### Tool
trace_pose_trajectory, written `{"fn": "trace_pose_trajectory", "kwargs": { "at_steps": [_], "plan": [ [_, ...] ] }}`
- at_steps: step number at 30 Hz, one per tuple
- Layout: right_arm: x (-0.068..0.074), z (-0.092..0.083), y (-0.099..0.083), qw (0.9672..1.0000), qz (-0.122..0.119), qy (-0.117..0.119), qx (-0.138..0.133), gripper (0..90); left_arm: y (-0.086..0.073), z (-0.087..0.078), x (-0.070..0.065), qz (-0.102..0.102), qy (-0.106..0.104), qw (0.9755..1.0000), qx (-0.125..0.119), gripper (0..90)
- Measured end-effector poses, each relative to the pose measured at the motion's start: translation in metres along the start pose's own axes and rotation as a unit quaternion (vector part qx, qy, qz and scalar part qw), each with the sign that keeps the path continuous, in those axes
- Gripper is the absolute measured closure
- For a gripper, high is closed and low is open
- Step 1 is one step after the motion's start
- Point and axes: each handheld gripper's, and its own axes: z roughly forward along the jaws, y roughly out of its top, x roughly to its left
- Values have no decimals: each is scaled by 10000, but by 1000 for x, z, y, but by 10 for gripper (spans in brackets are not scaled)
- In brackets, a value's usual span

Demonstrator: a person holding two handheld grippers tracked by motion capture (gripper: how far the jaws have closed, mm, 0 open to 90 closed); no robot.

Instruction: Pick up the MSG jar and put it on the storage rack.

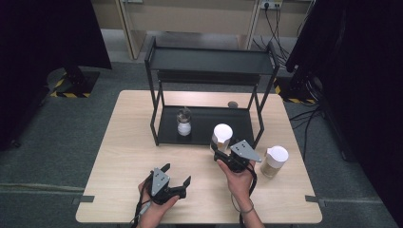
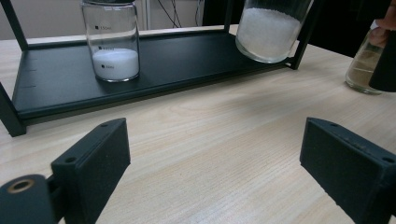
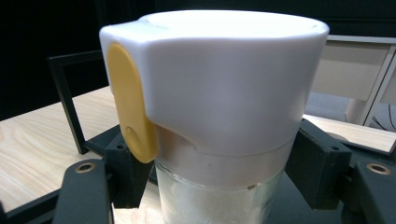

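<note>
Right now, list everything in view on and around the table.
white-lidded jar: one, white grains, yellow tab, held at the rack's front edge
measuring jar: one, clear, white powder, on the rack's lower shelf
tan-filled jar: one, white lid, table's right side
rack: one, black, two shelves, table's far half
table: one, light wood
left hand-held gripper: black, open, over the table
right hand-held gripper: black, shut on the white-lidded jar

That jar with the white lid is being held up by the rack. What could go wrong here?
The right tool grips the glass jar just under its white lid; smooth glass might slip. Lifted beside the rack, it could knock a rack post or the small open jar on the lower shelf.
</note>
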Motion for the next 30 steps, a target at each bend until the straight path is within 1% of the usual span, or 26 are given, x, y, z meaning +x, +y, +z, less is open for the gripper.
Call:
{"fn": "trace_pose_trajectory", "kwargs": {
  "at_steps": [8,30],
  "plan": [
    [-2,6,8,10000,-25,-25,-9,308,0,0,0,-18,5,10000,3,80],
    [-7,27,20,9999,23,-100,33,308,0,0,0,-16,-2,10000,12,81]
  ]
}}
